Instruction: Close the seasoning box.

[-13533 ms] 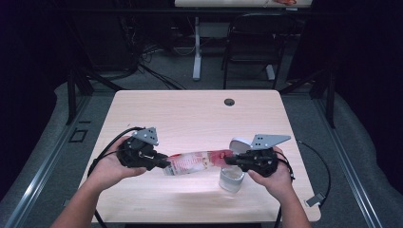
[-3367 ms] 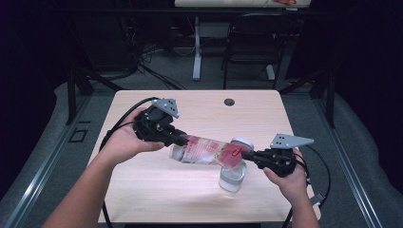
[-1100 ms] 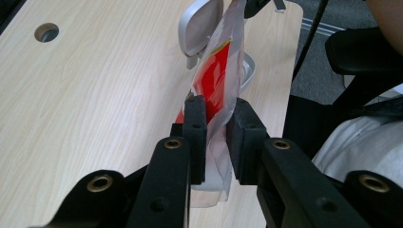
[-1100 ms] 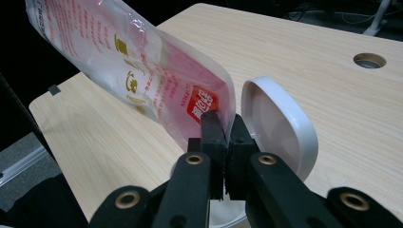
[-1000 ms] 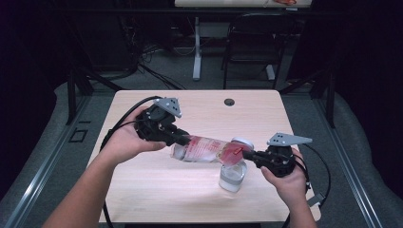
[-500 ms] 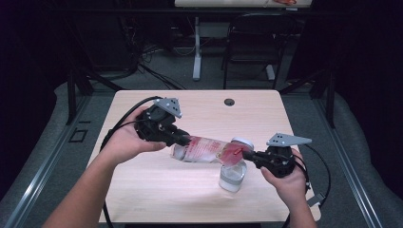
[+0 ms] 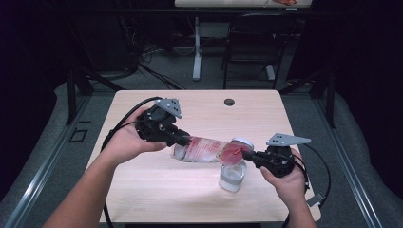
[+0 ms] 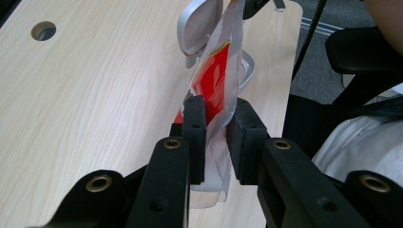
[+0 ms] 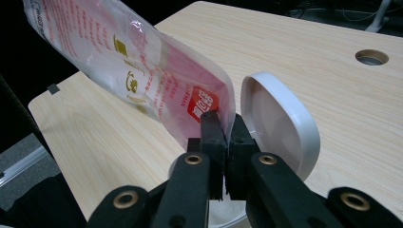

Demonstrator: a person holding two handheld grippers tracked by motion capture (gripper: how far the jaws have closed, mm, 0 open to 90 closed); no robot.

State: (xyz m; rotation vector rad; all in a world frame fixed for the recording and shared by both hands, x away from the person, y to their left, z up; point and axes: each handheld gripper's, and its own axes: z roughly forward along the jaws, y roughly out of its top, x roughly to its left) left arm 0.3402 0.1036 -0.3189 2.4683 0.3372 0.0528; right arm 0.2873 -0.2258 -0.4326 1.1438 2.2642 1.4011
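A clear plastic pouch with red print hangs stretched between both grippers, tilted down to the right. My left gripper is shut on its higher end, pads pinching the pouch at the left gripper. My right gripper is shut on the lower corner of the pouch, seen at the right gripper. That corner sits over an open clear jar whose white lid is flipped up.
The light wooden table has a round cable hole near its far edge. The lid stands right beside my right jaws. Cables trail off both grippers. Chairs and a desk frame stand beyond the table.
Nothing has moved over the last second. Compared with the earliest frame, the left hand is higher and farther back, so the pouch slopes down toward the jar.
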